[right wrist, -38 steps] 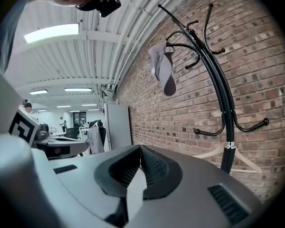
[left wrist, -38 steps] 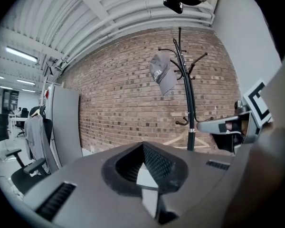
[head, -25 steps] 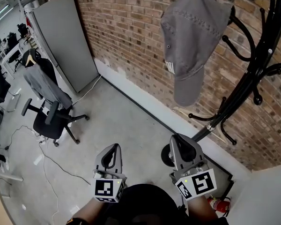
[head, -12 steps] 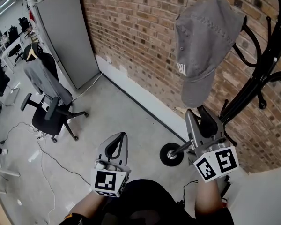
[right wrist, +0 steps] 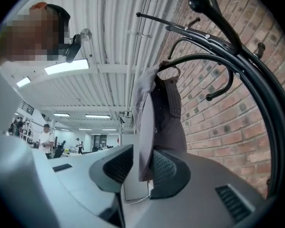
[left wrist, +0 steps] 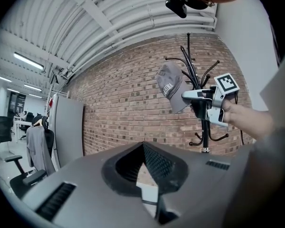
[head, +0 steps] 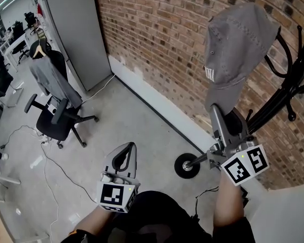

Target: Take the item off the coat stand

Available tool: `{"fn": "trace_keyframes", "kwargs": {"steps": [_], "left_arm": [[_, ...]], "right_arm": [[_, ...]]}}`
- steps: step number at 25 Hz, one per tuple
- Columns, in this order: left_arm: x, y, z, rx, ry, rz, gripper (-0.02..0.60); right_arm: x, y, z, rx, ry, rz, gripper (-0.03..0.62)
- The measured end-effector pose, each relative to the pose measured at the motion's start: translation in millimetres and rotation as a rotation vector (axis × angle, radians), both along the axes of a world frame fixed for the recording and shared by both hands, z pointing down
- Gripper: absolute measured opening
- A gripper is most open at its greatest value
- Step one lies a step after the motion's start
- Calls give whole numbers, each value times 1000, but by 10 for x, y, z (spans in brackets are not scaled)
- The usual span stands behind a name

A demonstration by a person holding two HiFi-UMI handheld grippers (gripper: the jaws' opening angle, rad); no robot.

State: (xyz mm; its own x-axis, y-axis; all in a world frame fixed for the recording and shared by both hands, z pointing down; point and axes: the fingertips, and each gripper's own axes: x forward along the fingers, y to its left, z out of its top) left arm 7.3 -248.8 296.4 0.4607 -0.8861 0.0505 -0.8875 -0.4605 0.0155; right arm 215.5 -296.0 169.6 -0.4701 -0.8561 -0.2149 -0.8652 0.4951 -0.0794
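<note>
Right gripper (head: pixel 227 116) sits at the right of the head view, jaws closing with the brim of the grey cap (head: pixel 235 49) between them, a gap showing on one side; I see the cap hanging on the black coat stand (head: pixel 279 96) by the brick wall (head: pixel 157 44); left gripper (head: pixel 126 148) low at centre, jaws together, empty.

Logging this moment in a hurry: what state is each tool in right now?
Left tool: closed, empty.
Right tool: jaws apart but closing, cap brim between them, not yet gripped.
</note>
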Motion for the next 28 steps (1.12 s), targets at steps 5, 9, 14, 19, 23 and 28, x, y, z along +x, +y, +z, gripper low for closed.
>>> {"fn": "trace_keyframes", "kwargs": {"steps": [5, 9, 14, 19, 23, 28], "left_arm": [[-103, -1, -19, 10, 13, -12, 26], [-162, -1, -55, 18, 19, -17, 26], [-310, 19, -69, 22, 28, -38, 26], [-504, 37, -39, 3, 27, -85, 26], [-690, 53, -18, -10, 27, -128, 26], [-931, 106, 75, -31, 24, -187, 26]], "right_arm": [[15, 48, -54, 31, 1, 38, 38], [36, 53, -157, 55, -17, 52, 34], [-12, 60, -403, 102, -54, 41, 34], [-149, 40, -642, 155, -48, 4, 34], [-402, 9, -679, 165, -42, -61, 32], [-789, -15, -410, 99, -52, -171, 32]]}}
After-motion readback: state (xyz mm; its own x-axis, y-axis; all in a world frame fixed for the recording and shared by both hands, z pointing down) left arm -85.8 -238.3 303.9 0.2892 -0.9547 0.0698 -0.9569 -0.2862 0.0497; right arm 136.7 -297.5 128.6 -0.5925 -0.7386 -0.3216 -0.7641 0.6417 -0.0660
